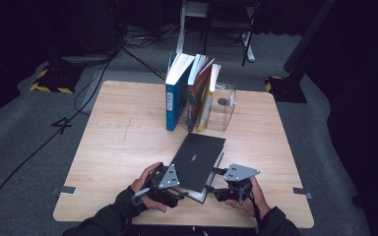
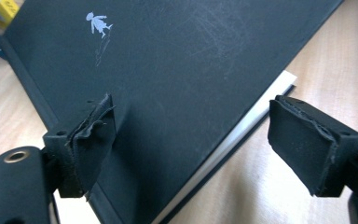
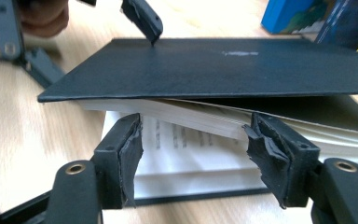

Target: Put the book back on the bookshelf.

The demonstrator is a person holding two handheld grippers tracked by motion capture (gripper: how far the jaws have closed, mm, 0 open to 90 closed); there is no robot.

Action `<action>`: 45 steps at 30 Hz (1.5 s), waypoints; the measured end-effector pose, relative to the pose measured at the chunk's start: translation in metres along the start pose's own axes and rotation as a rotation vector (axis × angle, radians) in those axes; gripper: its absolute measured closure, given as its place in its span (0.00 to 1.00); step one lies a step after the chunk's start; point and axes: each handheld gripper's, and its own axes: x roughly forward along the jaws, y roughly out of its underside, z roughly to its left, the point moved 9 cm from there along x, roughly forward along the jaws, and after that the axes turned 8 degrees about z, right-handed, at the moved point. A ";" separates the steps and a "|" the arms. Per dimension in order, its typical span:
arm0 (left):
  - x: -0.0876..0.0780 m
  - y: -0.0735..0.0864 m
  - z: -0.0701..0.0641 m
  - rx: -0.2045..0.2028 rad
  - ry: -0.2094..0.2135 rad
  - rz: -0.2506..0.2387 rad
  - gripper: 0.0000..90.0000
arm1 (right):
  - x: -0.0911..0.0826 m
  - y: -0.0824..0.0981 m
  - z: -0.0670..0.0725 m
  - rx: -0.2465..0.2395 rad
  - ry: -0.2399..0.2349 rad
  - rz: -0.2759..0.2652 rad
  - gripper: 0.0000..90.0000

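A black hardcover book (image 1: 197,155) lies on the wooden table (image 1: 113,142), near the front edge. In the right gripper view its cover (image 3: 214,65) and some pages are lifted off a printed page (image 3: 182,149) below. My left gripper (image 1: 183,191) is at the book's near left corner, jaws open. One of its fingers (image 2: 91,140) rests on the cover (image 2: 177,70), and the other hangs past the page edge over the table. My right gripper (image 1: 214,181) is at the near right corner, with its open jaws (image 3: 193,135) level with the page edges and nothing clamped.
Several books (image 1: 192,93) stand upright at the back middle of the table, with a blue one (image 1: 175,98) at the left. A clear plastic box (image 1: 225,103) stands against their right side. Cables and stand legs lie on the floor beyond the table.
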 end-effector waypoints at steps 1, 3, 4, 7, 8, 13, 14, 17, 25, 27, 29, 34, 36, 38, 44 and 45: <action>0.001 -0.001 0.001 -0.003 -0.013 -0.002 0.15 | 0.000 -0.002 0.000 -0.002 0.006 0.002 0.40; 0.002 -0.003 0.002 -0.011 -0.035 -0.006 0.14 | 0.000 -0.008 -0.001 0.020 0.015 0.000 0.40; 0.002 -0.004 0.003 -0.016 -0.051 -0.007 0.14 | -0.001 -0.013 -0.001 0.020 0.027 -0.007 0.40; 0.005 -0.007 0.009 -0.038 -0.096 -0.004 0.17 | 0.001 -0.020 -0.001 0.020 0.040 -0.010 0.40; 0.007 -0.009 0.010 -0.046 -0.112 -0.005 0.17 | 0.002 -0.023 -0.002 0.014 0.042 -0.013 0.40; 0.011 -0.015 0.022 -0.094 -0.169 -0.022 0.22 | 0.006 -0.034 -0.003 0.031 0.062 -0.030 0.40; 0.011 -0.016 0.025 -0.106 -0.168 -0.029 0.24 | 0.007 -0.035 -0.003 0.028 0.062 -0.031 0.40; 0.010 -0.019 0.029 -0.132 -0.145 -0.066 0.27 | 0.007 -0.037 -0.004 0.041 0.058 -0.040 0.41; 0.002 -0.022 0.033 -0.089 -0.173 -0.107 0.42 | -0.013 -0.033 -0.019 0.057 0.062 -0.091 0.38; 0.000 -0.022 0.034 -0.092 -0.165 -0.112 0.45 | -0.021 -0.027 -0.027 0.051 0.083 -0.092 0.38; -0.003 -0.022 0.037 -0.085 -0.156 -0.120 0.47 | -0.025 -0.023 -0.033 0.050 0.082 -0.091 0.38; -0.006 -0.024 0.041 -0.076 -0.151 -0.129 0.52 | -0.033 -0.007 -0.060 0.090 0.116 -0.063 0.37; -0.006 -0.025 0.043 -0.074 -0.141 -0.133 0.53 | -0.033 0.000 -0.070 0.111 0.125 -0.048 0.37; -0.007 -0.026 0.045 -0.077 -0.138 -0.140 0.54 | -0.033 0.002 -0.072 0.114 0.124 -0.045 0.37; -0.008 -0.032 0.045 -0.094 -0.089 -0.182 0.58 | -0.031 0.015 -0.083 0.120 0.128 -0.017 0.35; -0.007 -0.034 0.042 -0.084 -0.070 -0.187 0.59 | -0.031 0.020 -0.087 0.127 0.134 -0.010 0.35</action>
